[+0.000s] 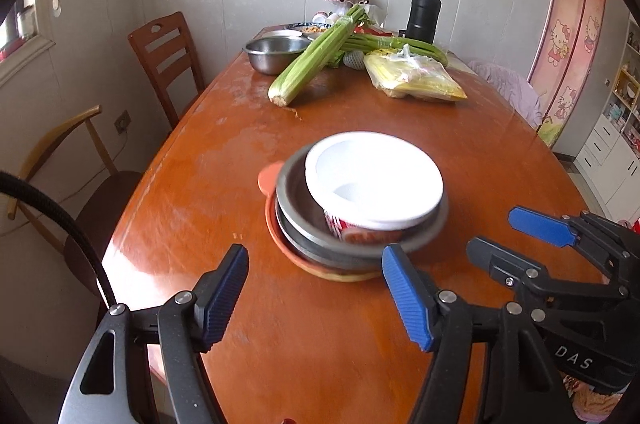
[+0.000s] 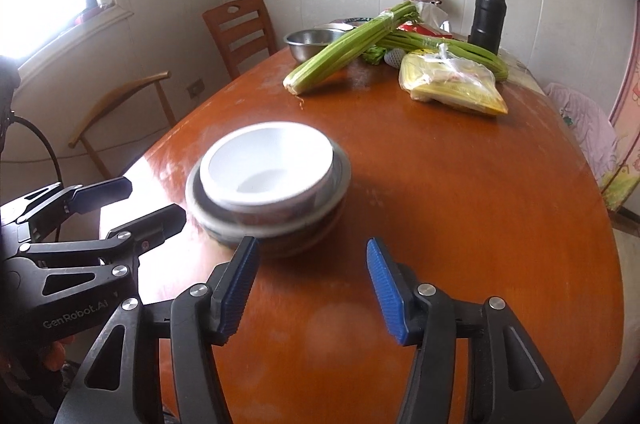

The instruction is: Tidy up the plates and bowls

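Viewing along both tools over a brown oval table [image 1: 280, 336]. Left tool [image 1: 316, 298] released, blue pads apart, nothing between them, held just short of the near edge of the stack. Right tool [image 2: 312, 290] likewise released and empty, its pads apart over bare tabletop, just right of the stack's near side. Each tool visible at the edge of the other's view. Stack of bowls [image 1: 354, 208] standing on the table, middle of the near half: white bowl [image 1: 374, 180] with red printed side on top, tilted slightly inside a steel bowl [image 1: 296, 220], that seated in an orange-brown dish [image 1: 276, 224] with a lug handle at left; stack somewhat blurred. Far end of table: second steel bowl [image 1: 274, 53], two celery bunches [image 1: 314, 58] crossing beside it, a clear bag of yellow contents [image 1: 416, 76], a black flask [image 1: 423, 9], a patterned plate behind the steel bowl, contents unclear. Two wooden chairs [image 1: 166, 56] at the left side, panelled wall behind.
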Motion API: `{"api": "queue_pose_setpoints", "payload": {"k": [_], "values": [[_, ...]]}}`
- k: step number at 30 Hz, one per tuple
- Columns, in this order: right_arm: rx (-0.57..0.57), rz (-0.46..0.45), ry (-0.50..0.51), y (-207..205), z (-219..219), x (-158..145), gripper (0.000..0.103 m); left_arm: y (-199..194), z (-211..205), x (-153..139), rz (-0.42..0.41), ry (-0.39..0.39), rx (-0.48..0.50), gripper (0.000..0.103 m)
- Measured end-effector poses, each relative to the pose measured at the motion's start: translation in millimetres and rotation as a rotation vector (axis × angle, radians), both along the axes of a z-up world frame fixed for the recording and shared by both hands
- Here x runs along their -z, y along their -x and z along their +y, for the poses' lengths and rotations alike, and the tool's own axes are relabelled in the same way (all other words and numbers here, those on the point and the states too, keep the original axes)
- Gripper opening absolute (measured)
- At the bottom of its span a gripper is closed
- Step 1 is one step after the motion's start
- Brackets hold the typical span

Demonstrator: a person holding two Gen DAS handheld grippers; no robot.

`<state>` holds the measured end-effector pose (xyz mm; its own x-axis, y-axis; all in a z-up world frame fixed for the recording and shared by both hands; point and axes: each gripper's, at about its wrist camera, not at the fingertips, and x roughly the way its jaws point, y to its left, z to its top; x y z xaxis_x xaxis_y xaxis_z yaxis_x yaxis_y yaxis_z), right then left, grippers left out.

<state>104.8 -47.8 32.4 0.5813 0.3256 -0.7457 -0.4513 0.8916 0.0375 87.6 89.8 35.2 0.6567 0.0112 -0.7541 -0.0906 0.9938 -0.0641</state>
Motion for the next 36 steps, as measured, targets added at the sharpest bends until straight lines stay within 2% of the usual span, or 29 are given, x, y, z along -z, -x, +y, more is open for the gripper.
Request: {"api": "queue_pose_setpoints", "payload": {"k": [12, 36], "values": [[0.017, -0.002, -0.003, 38, -26, 17, 0.058, 42, -22, 14, -0.016, -0.026, -0.005, 0.069], [0.036, -0.004, -0.015, 58, -38, 31, 0.058, 48, -29, 32, 0.002, -0.016, -0.007, 0.069]]}}
